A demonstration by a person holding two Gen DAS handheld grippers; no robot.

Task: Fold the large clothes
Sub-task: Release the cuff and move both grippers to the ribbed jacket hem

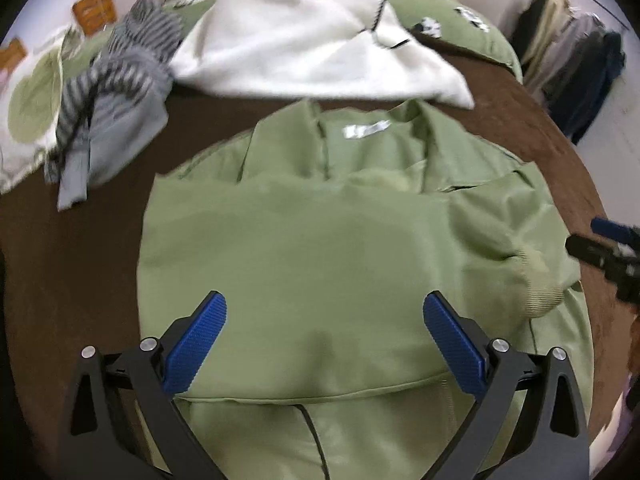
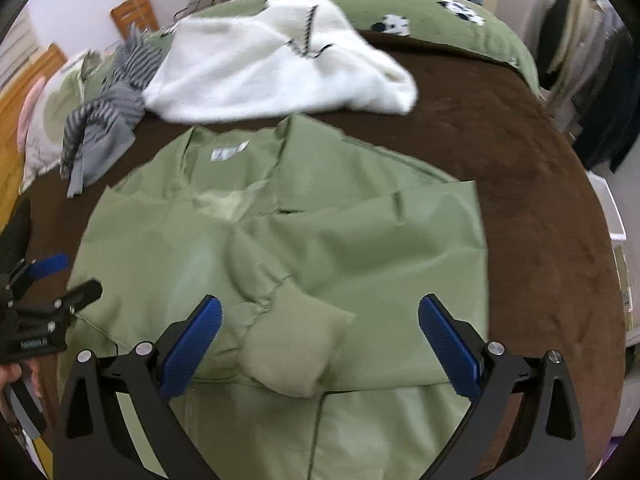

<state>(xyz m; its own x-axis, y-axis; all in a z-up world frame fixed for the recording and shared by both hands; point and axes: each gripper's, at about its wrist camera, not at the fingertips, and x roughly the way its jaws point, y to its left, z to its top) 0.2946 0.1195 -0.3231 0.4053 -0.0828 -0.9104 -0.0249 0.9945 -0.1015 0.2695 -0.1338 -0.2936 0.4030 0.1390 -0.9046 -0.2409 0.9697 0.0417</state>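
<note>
A large olive-green jacket [image 1: 340, 240] lies on the brown bed cover, collar and white label away from me, both sleeves folded across its front. It also shows in the right wrist view [image 2: 320, 240]. A ribbed sleeve cuff [image 2: 296, 352] lies on top, between my right fingers. My left gripper [image 1: 324, 340] is open and empty above the jacket's lower front. My right gripper [image 2: 320, 340] is open and empty above the cuff. The right gripper shows at the right edge of the left wrist view [image 1: 604, 252]; the left gripper shows at the left edge of the right wrist view [image 2: 44, 296].
A white fleece garment [image 1: 312, 40] and a grey striped garment [image 1: 112, 92] lie beyond the jacket. A green quilt [image 2: 440, 12] covers the far end of the bed. The brown cover [image 2: 540, 200] extends right. Clothes hang on a rack [image 1: 572, 60] at the far right.
</note>
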